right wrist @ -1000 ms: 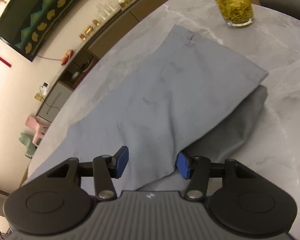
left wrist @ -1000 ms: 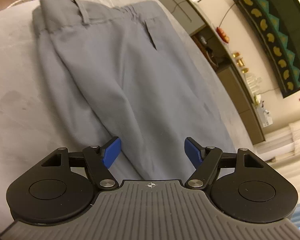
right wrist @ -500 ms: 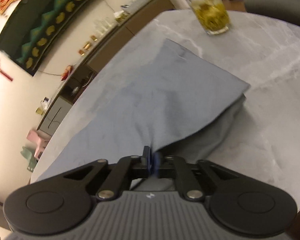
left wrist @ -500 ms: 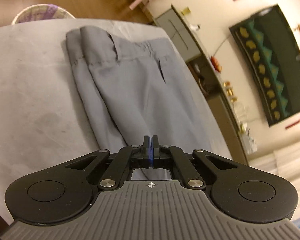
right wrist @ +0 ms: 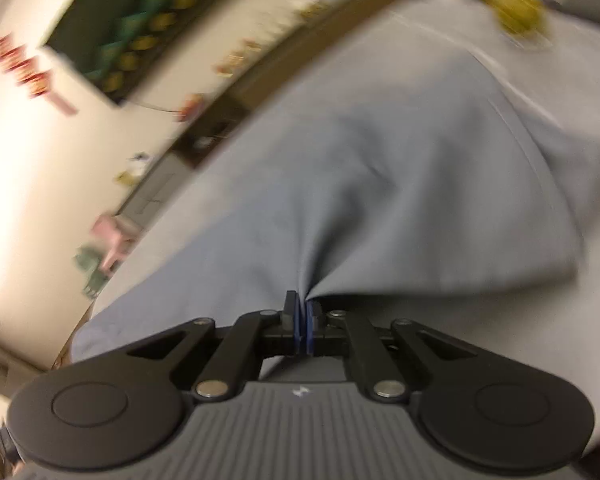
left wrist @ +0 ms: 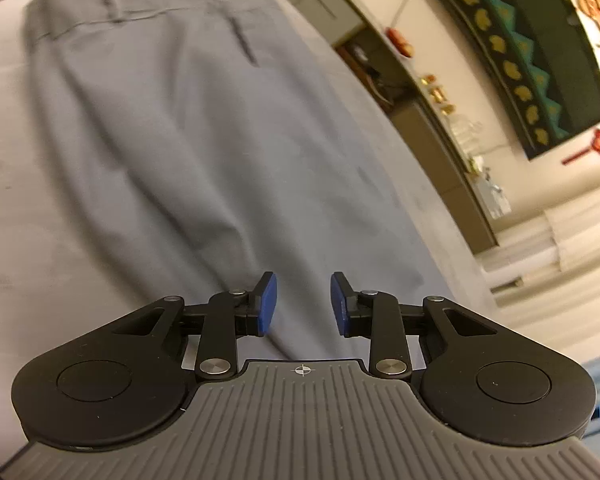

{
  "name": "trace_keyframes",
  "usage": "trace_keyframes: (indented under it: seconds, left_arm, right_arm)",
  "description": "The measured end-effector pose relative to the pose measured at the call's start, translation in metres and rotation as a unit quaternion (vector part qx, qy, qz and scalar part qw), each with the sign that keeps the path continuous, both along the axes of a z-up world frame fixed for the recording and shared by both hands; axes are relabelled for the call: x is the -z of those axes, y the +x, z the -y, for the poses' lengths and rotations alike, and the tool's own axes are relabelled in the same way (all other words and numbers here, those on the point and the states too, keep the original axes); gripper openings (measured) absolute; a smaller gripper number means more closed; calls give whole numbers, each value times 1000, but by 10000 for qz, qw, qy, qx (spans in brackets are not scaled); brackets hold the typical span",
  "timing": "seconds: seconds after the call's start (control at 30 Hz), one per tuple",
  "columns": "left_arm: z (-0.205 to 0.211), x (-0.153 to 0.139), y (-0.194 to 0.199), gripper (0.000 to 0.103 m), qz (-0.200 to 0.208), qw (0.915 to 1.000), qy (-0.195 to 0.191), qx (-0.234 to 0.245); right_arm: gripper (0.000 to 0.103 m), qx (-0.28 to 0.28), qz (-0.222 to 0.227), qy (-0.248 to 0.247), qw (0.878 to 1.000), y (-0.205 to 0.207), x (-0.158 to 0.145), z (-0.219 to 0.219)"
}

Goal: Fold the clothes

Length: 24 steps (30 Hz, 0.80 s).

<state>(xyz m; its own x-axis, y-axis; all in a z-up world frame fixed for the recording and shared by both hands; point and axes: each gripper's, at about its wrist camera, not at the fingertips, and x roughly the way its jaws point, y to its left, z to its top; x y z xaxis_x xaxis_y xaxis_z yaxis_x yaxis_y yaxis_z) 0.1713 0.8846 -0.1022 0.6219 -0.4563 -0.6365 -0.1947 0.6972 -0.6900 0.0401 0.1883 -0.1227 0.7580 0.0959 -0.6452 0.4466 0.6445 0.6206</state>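
We see grey table [left wrist: 16, 208] carrying grey trousers [left wrist: 204, 128], spread flat, waistband at far end. Left gripper [left wrist: 303, 304] over near end of trousers – pads apart, empty. Right gripper [right wrist: 301, 322] pinches trousers' fold – fabric bunched, view blurred.

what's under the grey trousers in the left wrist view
The grey trousers lie on a pale grey table, which shows bare beside them. The part of the table beneath the cloth is covered, so anything lying there cannot be seen.
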Motion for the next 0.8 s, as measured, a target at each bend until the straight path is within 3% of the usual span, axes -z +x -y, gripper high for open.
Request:
trace_keyframes:
  seconds: [0.03, 0.07, 0.17, 0.2, 0.23, 0.33, 0.4, 0.43, 0.47, 0.5, 0.53, 0.7, 0.77, 0.8]
  left_arm:
    - [-2, 2, -1, 20, -52, 10000, -10, -45]
    - [-4, 4, 0, 21, -104, 9999, -25, -90]
    - [-9, 6, -5, 28, -169, 9997, -22, -158]
    - [-7, 6, -5, 34, -156, 9998, 4, -137]
    - [-6, 6, -5, 38, -151, 9998, 27, -110]
    - [1, 5, -5, 39, -136, 9999, 79, 3]
    - [9, 2, -3, 39, -122, 9998, 94, 130]
    - [13, 1, -1, 39, -111, 9996, 122, 230]
    - [18, 0, 1, 39, -99, 9993, 152, 335]
    - [22, -1, 3, 39, -107, 9990, 184, 394]
    - [25, -2, 4, 39, -118, 9987, 216, 445]
    - [19, -3, 3, 40, -128, 9993, 114, 336]
    - [27, -7, 10, 41, -132, 9992, 129, 361]
    - [32, -8, 14, 42, -135, 9991, 136, 376]
  right_arm:
    - [4, 78, -225, 13, 9997, -1, 9, 1]
    - [6, 33, -156, 111, 9998, -1, 7, -2]
    - [27, -103, 51, 404, 9991, -2, 2, -12]
    - [48, -149, 120, 502, 9986, -2, 0, -16]
    - [57, -194, 189, 599, 9978, -2, -1, -19]
    - [57, -621, 181, 704, 9954, 17, -1, -50]
    - [55, -896, 174, 322, 9953, 22, -3, -71]
    - [49, -1041, 186, 58, 9944, 21, -7, -81]
    - [42, -1185, 198, -207, 9925, 20, -10, -92]
    - [12, -1328, 209, -471, 9898, 19, -13, -102]
    - [0, -1470, 220, -735, 9862, 18, -17, -113]
    - [0, -2156, 274, -2039, 9546, 13, -34, -165]
    - [9, -2417, 294, -2550, 9358, 11, -41, -186]
    - [18, -2545, 303, -2801, 9251, 10, -44, -197]
